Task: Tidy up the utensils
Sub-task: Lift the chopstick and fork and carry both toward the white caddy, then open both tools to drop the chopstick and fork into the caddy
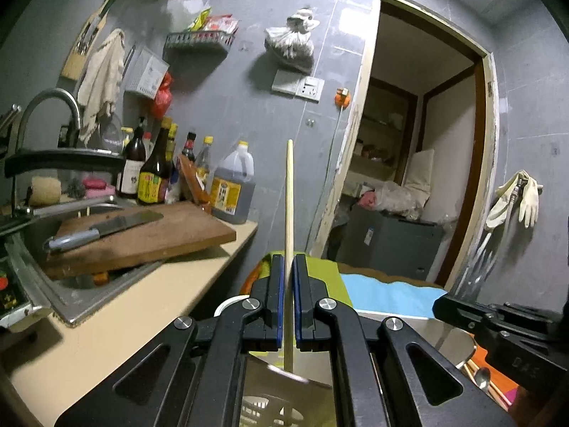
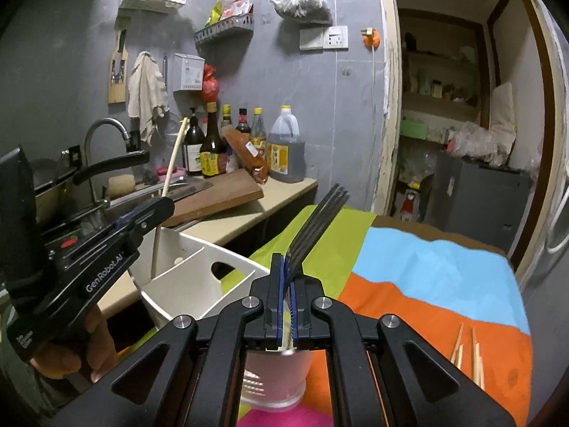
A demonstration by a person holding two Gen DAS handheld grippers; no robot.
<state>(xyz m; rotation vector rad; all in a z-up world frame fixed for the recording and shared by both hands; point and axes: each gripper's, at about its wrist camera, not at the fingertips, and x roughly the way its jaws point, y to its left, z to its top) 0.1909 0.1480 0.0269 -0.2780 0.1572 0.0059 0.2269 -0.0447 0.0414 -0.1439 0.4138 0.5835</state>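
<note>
Left gripper (image 1: 288, 267) is clamped tight on a chopstick (image 1: 289, 195) over the white holder (image 2: 185, 284), right gripper (image 2: 287, 274) pinching a fork (image 2: 316, 224).

A small home kitchen. Along the grey tiled wall (image 2: 320, 106) on the left, a beige worktop (image 1: 149, 291) carries a steel sink (image 1: 53, 277) with a curved tap (image 1: 49, 106), a wooden chopping board (image 1: 170, 235) bearing a cleaver (image 1: 106, 227), and dark sauce bottles (image 2: 213, 142). Plastic wall baskets (image 2: 224, 30) hang above. On the far right, a doorway (image 1: 426, 142) opens onto a storeroom.
</note>
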